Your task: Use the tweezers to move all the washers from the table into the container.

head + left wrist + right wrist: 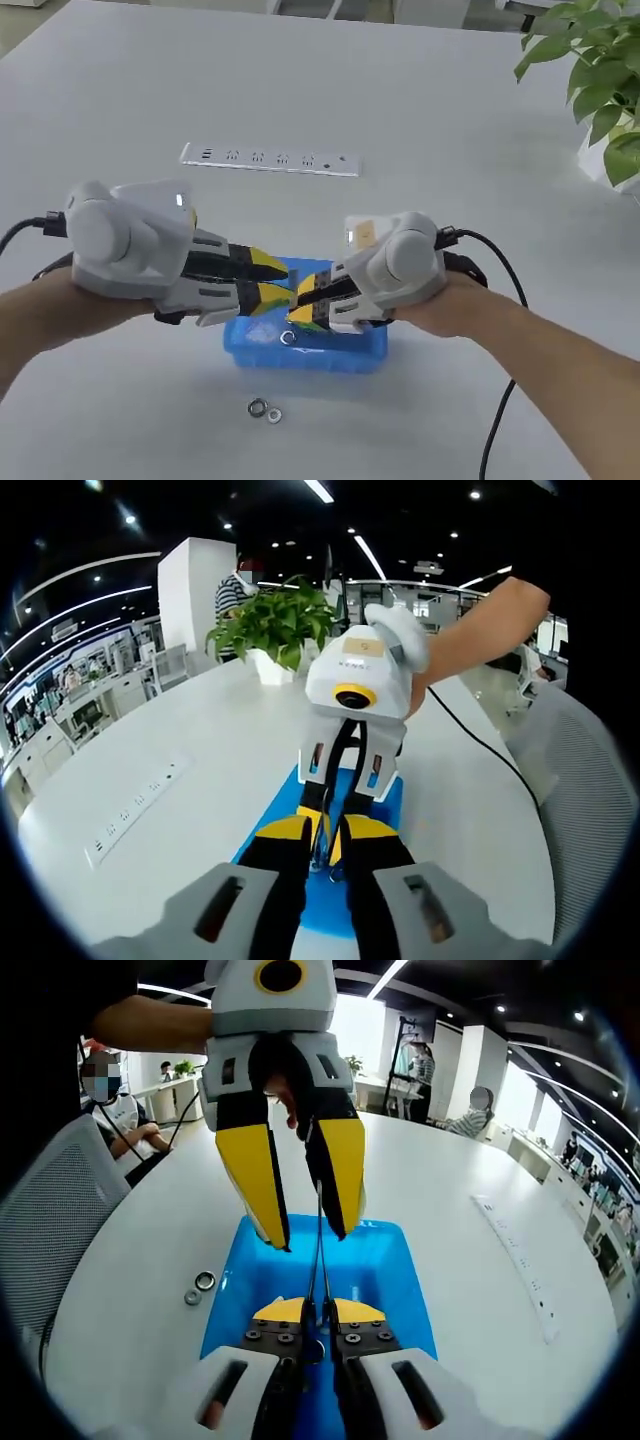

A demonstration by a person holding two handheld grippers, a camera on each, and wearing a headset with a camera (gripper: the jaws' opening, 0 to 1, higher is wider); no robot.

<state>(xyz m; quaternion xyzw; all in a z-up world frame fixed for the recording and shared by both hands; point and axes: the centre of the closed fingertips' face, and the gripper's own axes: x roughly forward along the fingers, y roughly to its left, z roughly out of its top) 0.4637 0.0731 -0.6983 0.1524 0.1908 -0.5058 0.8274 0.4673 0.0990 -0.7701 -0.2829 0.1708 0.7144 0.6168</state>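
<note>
The blue container (352,352) sits on the white table, with both grippers meeting over it. The thin metal tweezers (319,1260) run between the two grippers. My right gripper (320,1312) is shut on one end. The left gripper (326,832) comes from the opposite side, its yellow jaws narrowly apart around the other end of the tweezers (321,854). One washer (288,338) shows just under the jaw tips, over the container; whether it is held I cannot tell. Two washers (265,410) lie on the table in front of the container, and they appear to its left as washers (199,1287) in the right gripper view.
A white power strip (268,159) lies farther back on the table. A potted plant (598,80) stands at the far right edge. Cables trail from both grippers. Other people sit at desks in the background.
</note>
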